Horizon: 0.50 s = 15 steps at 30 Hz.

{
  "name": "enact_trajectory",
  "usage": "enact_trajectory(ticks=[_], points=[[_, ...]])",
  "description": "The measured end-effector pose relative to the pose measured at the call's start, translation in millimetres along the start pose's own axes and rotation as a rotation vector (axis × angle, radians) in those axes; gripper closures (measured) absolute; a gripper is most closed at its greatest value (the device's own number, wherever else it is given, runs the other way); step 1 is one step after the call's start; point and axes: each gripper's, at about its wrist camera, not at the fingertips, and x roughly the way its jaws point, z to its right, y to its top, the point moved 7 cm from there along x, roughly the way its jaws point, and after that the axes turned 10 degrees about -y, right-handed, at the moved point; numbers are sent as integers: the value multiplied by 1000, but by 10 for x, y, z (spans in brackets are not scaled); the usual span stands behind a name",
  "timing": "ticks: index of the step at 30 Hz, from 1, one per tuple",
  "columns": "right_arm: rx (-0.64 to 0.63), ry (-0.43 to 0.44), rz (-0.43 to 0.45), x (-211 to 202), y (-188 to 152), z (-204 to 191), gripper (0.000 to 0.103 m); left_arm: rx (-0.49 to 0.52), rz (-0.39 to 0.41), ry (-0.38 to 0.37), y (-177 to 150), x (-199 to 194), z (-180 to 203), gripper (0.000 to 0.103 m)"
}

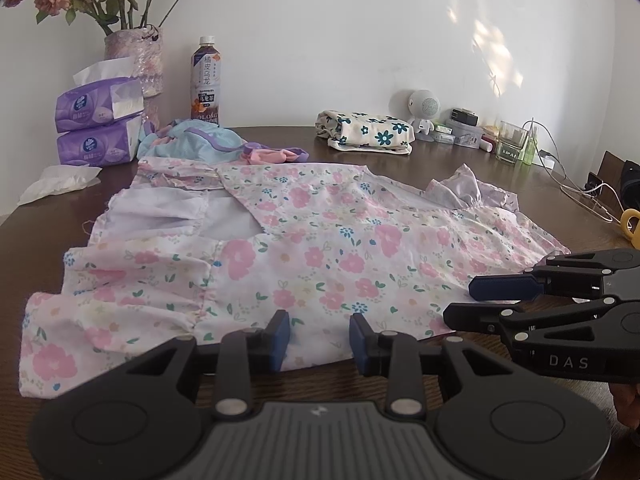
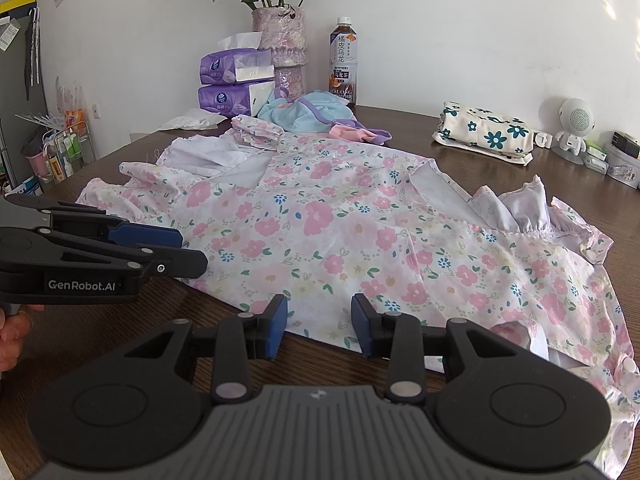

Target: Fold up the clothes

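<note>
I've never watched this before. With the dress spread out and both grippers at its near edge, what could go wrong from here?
The floral dress lies rumpled, one part flipped to its white lining, so a fold might trap creases. The left gripper and right gripper, both open and close together, could bump. A dragged hem might snag the blue garment behind it.

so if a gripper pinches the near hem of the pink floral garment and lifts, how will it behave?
Likely floppy: the pink floral garment lies in soft wrinkles on the table, so it should drape from the pinch rather than hold shape. Probably light, since the fabric looks thin. The loose ruffled sleeve would likely trail or drag. Both the left gripper and right gripper are open.
</note>
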Motion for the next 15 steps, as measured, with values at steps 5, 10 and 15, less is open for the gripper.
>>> enact_trajectory(ticks=[5, 10, 15], points=[[-3, 1, 0, 0, 0, -5, 66, 0, 0, 0, -2, 0, 2, 71], [-3, 0, 0, 0, 0, -5, 66, 1, 0, -3, -1, 0, 4, 70], [-3, 0, 0, 1, 0, -7, 66, 7, -2, -2, 1, 2, 11, 69]])
